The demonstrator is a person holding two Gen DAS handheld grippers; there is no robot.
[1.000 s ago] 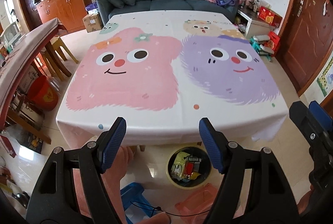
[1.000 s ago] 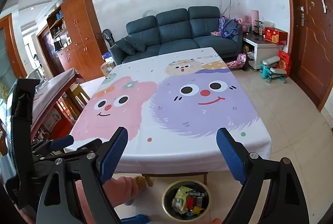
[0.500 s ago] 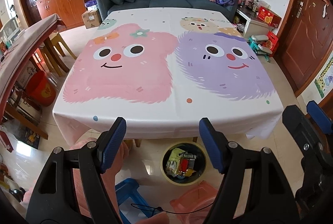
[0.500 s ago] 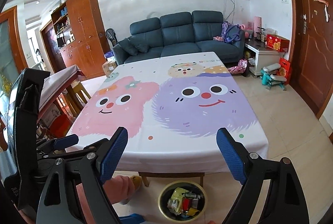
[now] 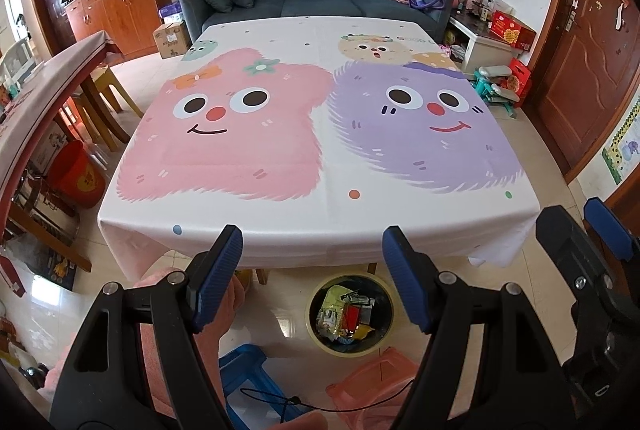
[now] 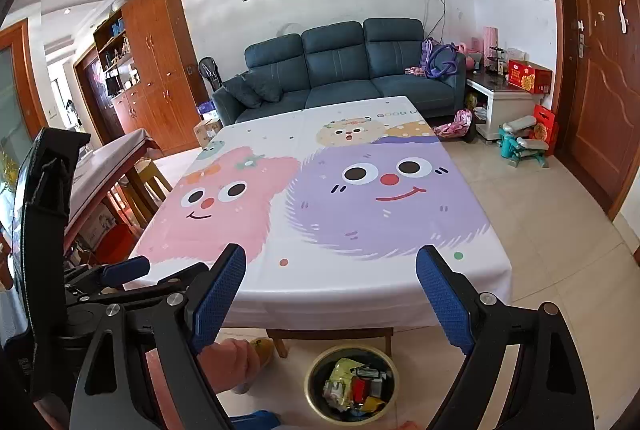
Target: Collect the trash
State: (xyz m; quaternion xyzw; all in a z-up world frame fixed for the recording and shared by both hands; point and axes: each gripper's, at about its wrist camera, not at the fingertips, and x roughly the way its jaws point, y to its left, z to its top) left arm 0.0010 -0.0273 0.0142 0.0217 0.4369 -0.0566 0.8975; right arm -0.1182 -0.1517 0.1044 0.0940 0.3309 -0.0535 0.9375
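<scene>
Both grippers held apart and empty above the near table edge.

The left gripper [image 5: 312, 272] and right gripper [image 6: 330, 300] were spread wide, with nothing gripped. The trash [image 5: 347, 314] was seen gathered inside the yellow-rimmed bin [image 5: 385, 344] on the floor, just beneath the near edge of the cartoon tablecloth [image 5: 320, 158], beside 2 plastic stools [image 5: 244, 378].
</scene>
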